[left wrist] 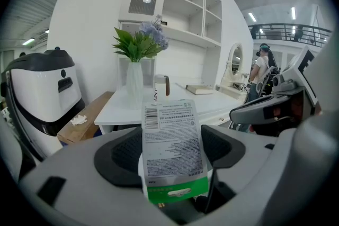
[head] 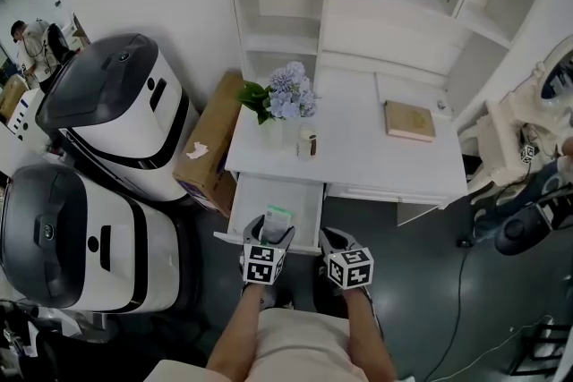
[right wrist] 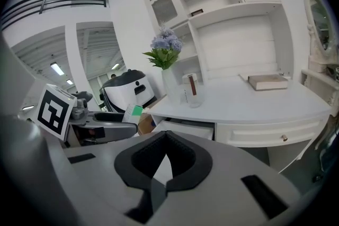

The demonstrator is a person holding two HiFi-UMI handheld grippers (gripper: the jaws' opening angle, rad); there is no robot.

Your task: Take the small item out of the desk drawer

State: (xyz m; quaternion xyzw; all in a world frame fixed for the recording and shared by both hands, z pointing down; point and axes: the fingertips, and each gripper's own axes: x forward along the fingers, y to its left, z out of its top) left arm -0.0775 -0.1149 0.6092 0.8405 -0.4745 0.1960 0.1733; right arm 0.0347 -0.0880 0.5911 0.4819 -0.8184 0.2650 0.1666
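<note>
The drawer (head: 274,203) at the left of the white desk (head: 376,157) stands pulled out. A small flat packet (head: 278,218), white with a green strip, a barcode and fine print, is held just above the drawer's front edge. My left gripper (head: 275,231) is shut on the packet (left wrist: 172,153), which stands upright between the dark pads (left wrist: 119,159). To its right my right gripper (head: 335,241) is shut with nothing in it, in front of the desk. The right gripper view shows its pads meeting (right wrist: 165,134), and the packet (right wrist: 133,111) and open drawer (right wrist: 185,128) off to the left.
On the desk stand a vase of blue flowers (head: 285,103), a small cup (head: 306,141) and a book (head: 410,120). A cardboard box (head: 210,152) and two white-and-black machines (head: 116,112) stand left of the desk. A second drawer (head: 394,192) is closed.
</note>
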